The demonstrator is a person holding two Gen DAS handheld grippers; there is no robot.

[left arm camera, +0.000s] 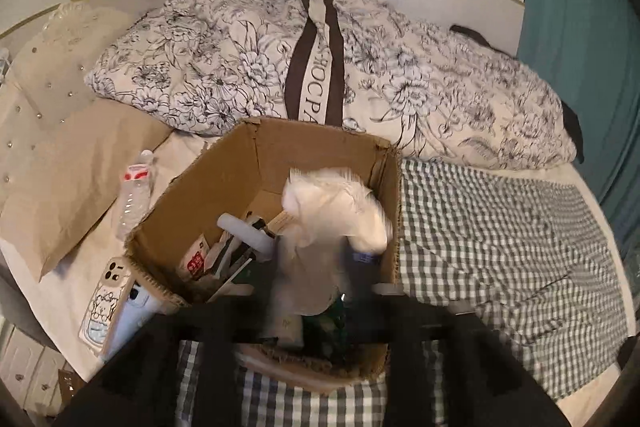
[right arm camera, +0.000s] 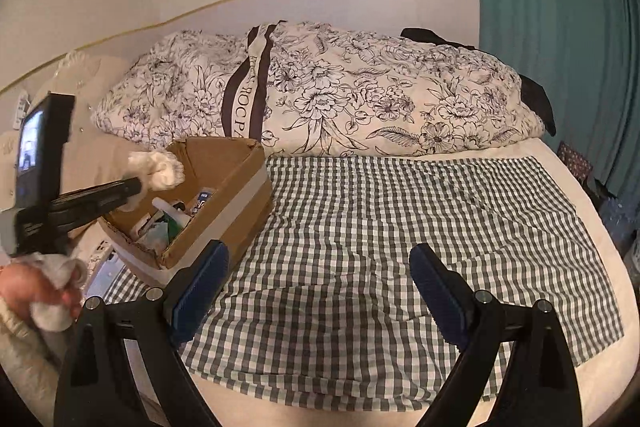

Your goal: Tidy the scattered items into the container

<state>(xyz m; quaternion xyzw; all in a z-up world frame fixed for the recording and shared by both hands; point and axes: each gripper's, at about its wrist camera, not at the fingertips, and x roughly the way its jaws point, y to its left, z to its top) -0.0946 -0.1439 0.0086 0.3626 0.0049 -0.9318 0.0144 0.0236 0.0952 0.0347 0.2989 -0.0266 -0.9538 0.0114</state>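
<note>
An open cardboard box point(left arm camera: 224, 167) stands on the bed and holds a white tube point(left arm camera: 244, 231), a red-and-white packet point(left arm camera: 196, 259) and other small items. A white cloth point(left arm camera: 336, 211), blurred, hangs over the box's right half. It lies between the dark fingers of my left gripper point(left arm camera: 320, 307), which stand wide apart and do not press it. In the right wrist view the white cloth point(right arm camera: 160, 167) sits at the tip of the left gripper's finger point(right arm camera: 116, 189), above the box point(right arm camera: 224, 187). My right gripper point(right arm camera: 320, 287) is open and empty over the checked cloth point(right arm camera: 380, 227).
Left of the box lie a plastic bottle point(left arm camera: 134, 195), a phone in a pale case point(left arm camera: 108, 303) and a brown paper bag point(left arm camera: 80, 167). A floral duvet point(left arm camera: 360, 67) is piled behind it. A teal curtain point(left arm camera: 580, 47) hangs at right. A hand point(right arm camera: 24, 291) grips the left tool.
</note>
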